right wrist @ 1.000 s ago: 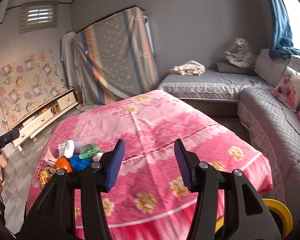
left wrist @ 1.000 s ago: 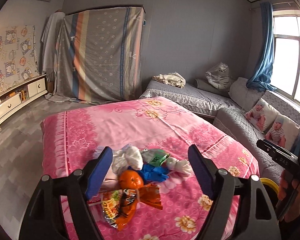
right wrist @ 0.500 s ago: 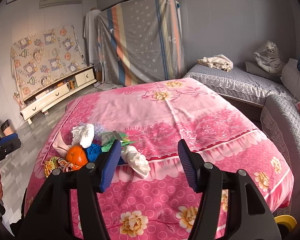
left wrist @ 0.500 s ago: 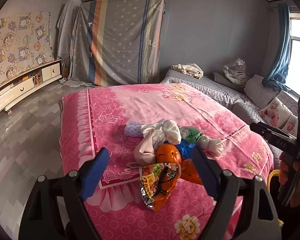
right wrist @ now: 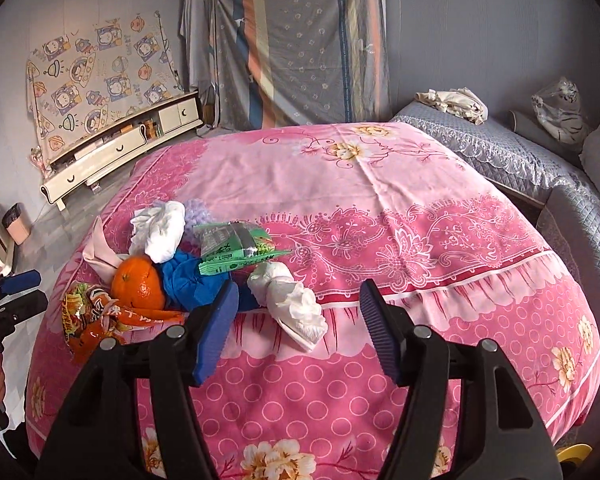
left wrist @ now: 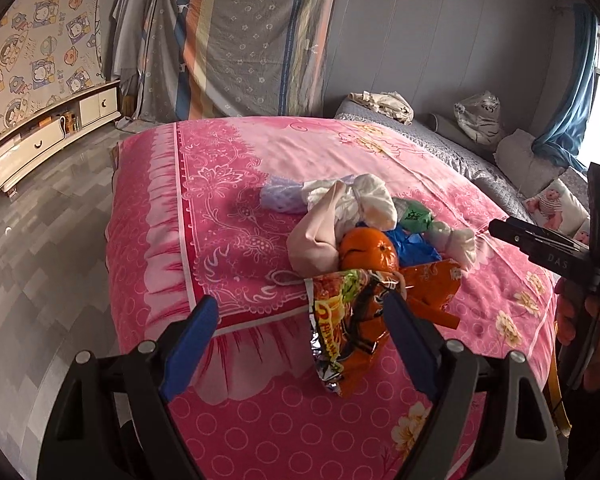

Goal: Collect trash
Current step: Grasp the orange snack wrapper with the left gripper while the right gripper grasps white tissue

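Observation:
A pile of trash lies near the front left corner of the pink bed [right wrist: 380,184]. It holds an orange [left wrist: 368,250], an orange snack wrapper [left wrist: 348,320], a crumpled blue bag [right wrist: 192,280], a green wrapper [right wrist: 236,248] and white tissue wads [right wrist: 160,232]. My left gripper [left wrist: 298,308] hovers open over the bed's edge, with the snack wrapper just beyond its right finger and untouched. My right gripper [right wrist: 299,292] is opening. A twisted white tissue [right wrist: 296,312] shows between its fingers, and the pads do not press on it.
A grey quilted sofa [right wrist: 520,152] runs along the bed's far right side. A low white cabinet [right wrist: 112,148] stands by the left wall, with a small pink bin [right wrist: 18,226] near it. Grey tiled floor [left wrist: 40,260] lies left of the bed.
Both grippers have dropped and closed in on the trash pile. The right one swung left from bare bedspread to the white tissue, and its jaws stand wider apart.

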### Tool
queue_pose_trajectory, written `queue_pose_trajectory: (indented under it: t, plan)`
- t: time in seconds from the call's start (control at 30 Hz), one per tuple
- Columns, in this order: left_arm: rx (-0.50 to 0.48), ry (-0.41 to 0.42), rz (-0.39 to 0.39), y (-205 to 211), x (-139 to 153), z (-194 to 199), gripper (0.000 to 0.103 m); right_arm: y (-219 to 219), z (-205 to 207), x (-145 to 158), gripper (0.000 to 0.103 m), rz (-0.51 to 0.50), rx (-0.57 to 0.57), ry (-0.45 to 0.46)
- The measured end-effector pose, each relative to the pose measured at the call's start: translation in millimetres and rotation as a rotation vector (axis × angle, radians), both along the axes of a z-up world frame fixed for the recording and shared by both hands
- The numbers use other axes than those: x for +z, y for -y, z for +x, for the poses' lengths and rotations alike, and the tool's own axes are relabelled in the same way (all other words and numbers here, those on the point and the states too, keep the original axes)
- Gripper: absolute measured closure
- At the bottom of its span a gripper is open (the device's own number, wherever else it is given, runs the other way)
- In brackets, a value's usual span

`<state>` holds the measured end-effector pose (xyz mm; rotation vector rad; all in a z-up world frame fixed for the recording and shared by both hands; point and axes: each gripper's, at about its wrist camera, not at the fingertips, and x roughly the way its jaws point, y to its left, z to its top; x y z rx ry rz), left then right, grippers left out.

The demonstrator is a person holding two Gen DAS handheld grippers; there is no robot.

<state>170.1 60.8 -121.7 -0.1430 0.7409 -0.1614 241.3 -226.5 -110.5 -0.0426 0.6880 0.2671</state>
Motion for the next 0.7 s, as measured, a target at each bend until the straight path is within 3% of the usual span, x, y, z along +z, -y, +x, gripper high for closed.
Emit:
queue_pose_trajectory:
  t: [0.4, 0.7]
  plan:
    - [-0.035, -0.043, -0.014, 4.8, -17.9, 15.6, 0.023, -3.8, 27.4, -26.6, 0.043, -0.005, 0.006, -0.082]
    - [-0.076, -0.074, -0.001, 10.8, -27.4, 27.4, 0.034, -6.1, 45.4, -40.7, 0.043, 0.02, 0.027, -0.139]
